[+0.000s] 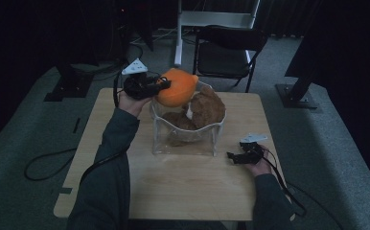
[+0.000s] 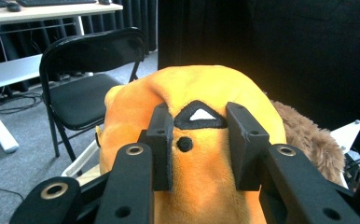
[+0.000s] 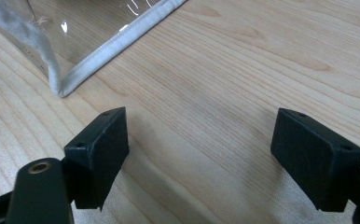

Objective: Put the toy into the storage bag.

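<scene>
1. The left gripper is held up over the far left corner of a clear plastic bag with white piping that stands open in the middle of the wooden desk.
2. Its fingers are clamped on an orange plush toy, pinching the soft fabric between them; in the left gripper view the pads press into the toy on either side of a black triangular patch with a white centre and a small black dot.
3. The orange toy hangs at the bag's rim, partly above the opening and clear of the desk.
4. A brown plush toy sits inside the bag, just beside the orange one and rising above the rim.
5. The right gripper rests low on the desk, near the bag's near right corner but apart from it.
6. Its fingers stand wide apart with only bare wood between them.
7. A black folding chair stands beyond the desk.
</scene>
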A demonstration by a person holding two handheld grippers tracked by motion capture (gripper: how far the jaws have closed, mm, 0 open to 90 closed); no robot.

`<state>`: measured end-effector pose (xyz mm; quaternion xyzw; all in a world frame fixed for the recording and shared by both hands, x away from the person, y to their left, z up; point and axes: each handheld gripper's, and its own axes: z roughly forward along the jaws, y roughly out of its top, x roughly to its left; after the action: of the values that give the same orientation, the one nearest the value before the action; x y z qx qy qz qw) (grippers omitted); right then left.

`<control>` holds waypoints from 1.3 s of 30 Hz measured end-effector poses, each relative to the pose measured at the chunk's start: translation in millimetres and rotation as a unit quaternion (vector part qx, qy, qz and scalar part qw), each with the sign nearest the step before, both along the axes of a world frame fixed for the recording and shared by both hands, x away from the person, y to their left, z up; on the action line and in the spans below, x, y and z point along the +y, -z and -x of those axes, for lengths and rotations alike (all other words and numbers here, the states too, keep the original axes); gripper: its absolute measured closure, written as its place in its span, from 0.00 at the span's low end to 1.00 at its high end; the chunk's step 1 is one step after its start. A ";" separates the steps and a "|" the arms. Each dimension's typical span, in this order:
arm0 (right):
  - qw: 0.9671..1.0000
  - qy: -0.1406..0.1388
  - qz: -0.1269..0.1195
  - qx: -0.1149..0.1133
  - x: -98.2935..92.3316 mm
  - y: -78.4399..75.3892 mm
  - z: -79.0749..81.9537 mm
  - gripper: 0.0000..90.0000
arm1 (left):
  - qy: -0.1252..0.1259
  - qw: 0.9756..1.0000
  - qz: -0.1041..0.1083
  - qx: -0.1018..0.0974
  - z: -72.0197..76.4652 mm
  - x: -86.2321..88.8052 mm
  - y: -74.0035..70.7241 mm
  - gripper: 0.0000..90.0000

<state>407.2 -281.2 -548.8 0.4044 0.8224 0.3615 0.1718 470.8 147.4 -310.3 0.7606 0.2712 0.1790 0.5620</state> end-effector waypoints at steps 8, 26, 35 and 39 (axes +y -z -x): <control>1.000 0.000 0.000 0.000 0.0 0.0 -0.1 0.20 | -0.004 1.000 -0.003 -0.002 -2.1 -0.4 2.2 0.74; 1.000 0.000 0.000 -0.001 0.0 0.1 -0.1 0.20 | -0.015 1.000 -0.012 0.002 -9.5 -5.4 9.6 0.74; 1.000 -0.001 0.000 -0.001 -0.1 0.1 -0.3 0.20 | -0.023 1.000 -0.019 0.005 -12.4 -9.2 12.5 0.74; 1.000 -0.001 0.000 -0.001 -0.2 0.1 -0.3 0.20 | -0.028 0.999 -0.024 0.007 -13.3 -9.8 14.4 0.74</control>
<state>407.5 -281.4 -548.9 0.4033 0.8227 0.3617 0.1722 484.1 137.6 -324.7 0.7673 0.2921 0.1963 0.5361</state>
